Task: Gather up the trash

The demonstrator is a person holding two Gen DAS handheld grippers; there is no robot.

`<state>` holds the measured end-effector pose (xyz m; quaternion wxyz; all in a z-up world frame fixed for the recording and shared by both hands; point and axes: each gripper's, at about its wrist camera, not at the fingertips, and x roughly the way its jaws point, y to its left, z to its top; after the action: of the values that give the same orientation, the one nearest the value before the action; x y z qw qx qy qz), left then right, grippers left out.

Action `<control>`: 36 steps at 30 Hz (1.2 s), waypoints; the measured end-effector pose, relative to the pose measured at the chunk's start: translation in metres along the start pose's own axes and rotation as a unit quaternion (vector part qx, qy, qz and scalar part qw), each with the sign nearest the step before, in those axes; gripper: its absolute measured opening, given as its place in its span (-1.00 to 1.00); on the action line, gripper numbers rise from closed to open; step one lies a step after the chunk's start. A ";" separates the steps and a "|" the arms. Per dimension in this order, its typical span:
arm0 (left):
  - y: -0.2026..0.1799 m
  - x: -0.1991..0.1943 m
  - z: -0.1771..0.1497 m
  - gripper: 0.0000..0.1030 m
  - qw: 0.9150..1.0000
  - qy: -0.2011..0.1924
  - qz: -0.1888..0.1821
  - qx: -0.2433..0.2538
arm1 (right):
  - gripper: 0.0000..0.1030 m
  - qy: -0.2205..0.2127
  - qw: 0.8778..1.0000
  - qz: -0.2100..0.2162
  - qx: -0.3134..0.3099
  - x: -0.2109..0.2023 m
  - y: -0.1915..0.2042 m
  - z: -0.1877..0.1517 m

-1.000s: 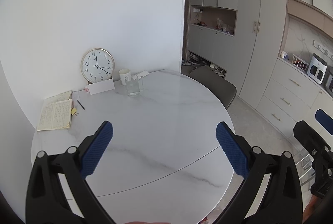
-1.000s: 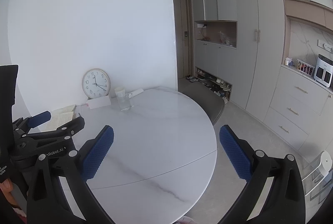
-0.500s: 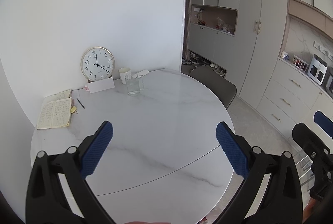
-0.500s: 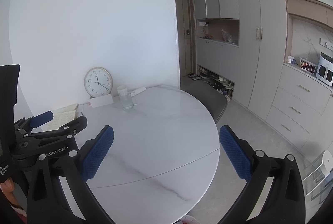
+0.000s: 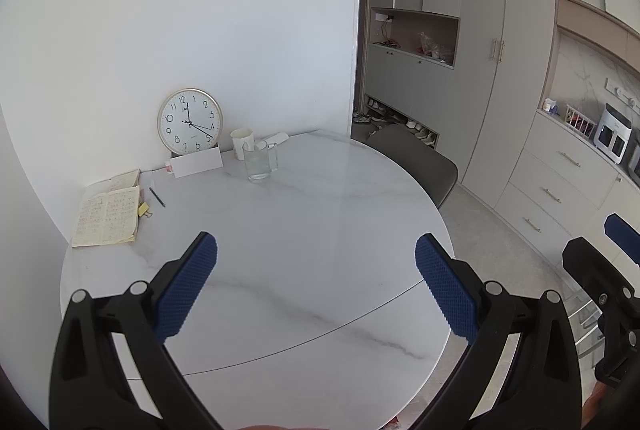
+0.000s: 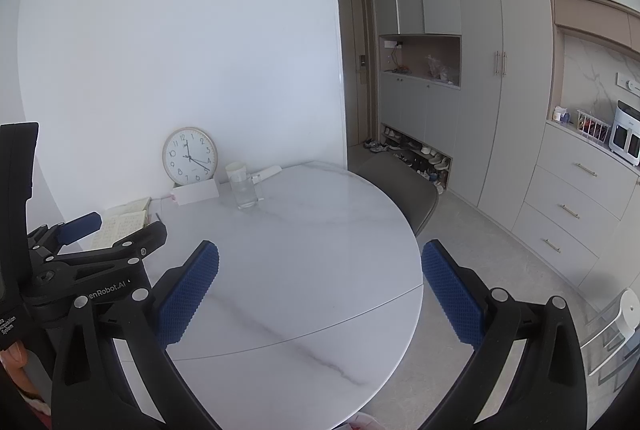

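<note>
A round white marble table (image 5: 304,230) fills both wrist views. At its far side stand a white paper cup (image 5: 241,138), a clear glass (image 5: 256,162) and a small white wrapper-like item (image 5: 277,139), all well beyond both grippers. My left gripper (image 5: 316,250) hovers open over the near half of the table with nothing between its blue pads. To its right, my right gripper (image 6: 320,254) is open and holds nothing. The cup (image 6: 236,172) and glass (image 6: 246,194) also show in the right wrist view.
A round clock (image 5: 189,121) leans on the wall behind a white card (image 5: 196,162). An open notebook (image 5: 108,216), a pen (image 5: 157,197) and a yellow clip (image 5: 144,210) lie at the left. A grey chair (image 5: 416,158) stands at the far side, cabinets (image 6: 480,90) beyond.
Both grippers stay open and empty. The views drift only slightly, and nothing on the table has moved.
</note>
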<state>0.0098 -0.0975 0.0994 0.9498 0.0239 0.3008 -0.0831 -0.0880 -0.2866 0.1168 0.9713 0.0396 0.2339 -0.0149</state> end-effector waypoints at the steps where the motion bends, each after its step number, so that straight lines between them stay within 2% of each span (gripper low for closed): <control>1: 0.000 0.000 0.000 0.85 1.000 0.000 0.000 0.000 | 0.96 0.000 1.000 0.000 0.000 0.000 0.000 0.000; 36: 0.000 0.001 -0.004 0.85 1.000 0.006 0.003 -0.005 | 0.96 0.005 1.000 -0.003 -0.004 0.002 -0.001 -0.004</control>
<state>0.0082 -0.0972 0.0951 0.9484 0.0201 0.3065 -0.0787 -0.0880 -0.2873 0.1121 0.9704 0.0352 0.2385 -0.0163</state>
